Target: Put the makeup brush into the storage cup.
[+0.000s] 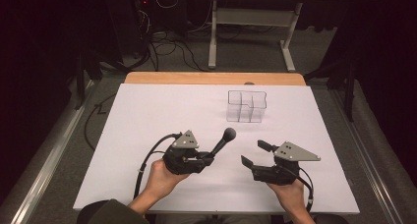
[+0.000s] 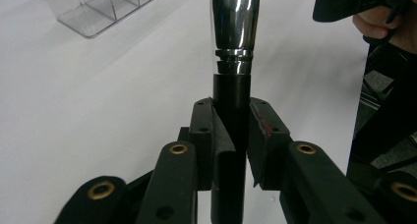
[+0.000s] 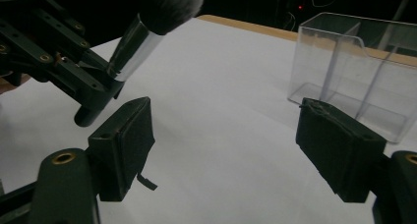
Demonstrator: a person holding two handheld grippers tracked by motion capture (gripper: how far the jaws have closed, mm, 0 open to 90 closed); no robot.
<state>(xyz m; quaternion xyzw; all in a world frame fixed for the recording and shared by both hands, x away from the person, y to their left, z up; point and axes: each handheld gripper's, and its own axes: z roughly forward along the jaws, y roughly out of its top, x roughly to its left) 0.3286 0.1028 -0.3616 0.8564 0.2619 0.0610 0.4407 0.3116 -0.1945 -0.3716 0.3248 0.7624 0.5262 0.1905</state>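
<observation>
The left gripper (image 1: pixel 205 156) is clamped on the black handle of a makeup brush with a chrome ferrule and a dark round bristle head (image 1: pixel 222 141), holding it clear of the white table (image 1: pixel 147 116) with the head angled up and away from the person. The right gripper (image 1: pixel 254 154) stands just beside it, jaws spread wide with nothing between them. A clear plastic organiser box with inner dividers (image 1: pixel 246 106) stands farther back on the table, well apart from both grippers.

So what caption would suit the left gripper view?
Left gripper clamps a makeup brush by its black handle, clear organizer beyond.
</observation>
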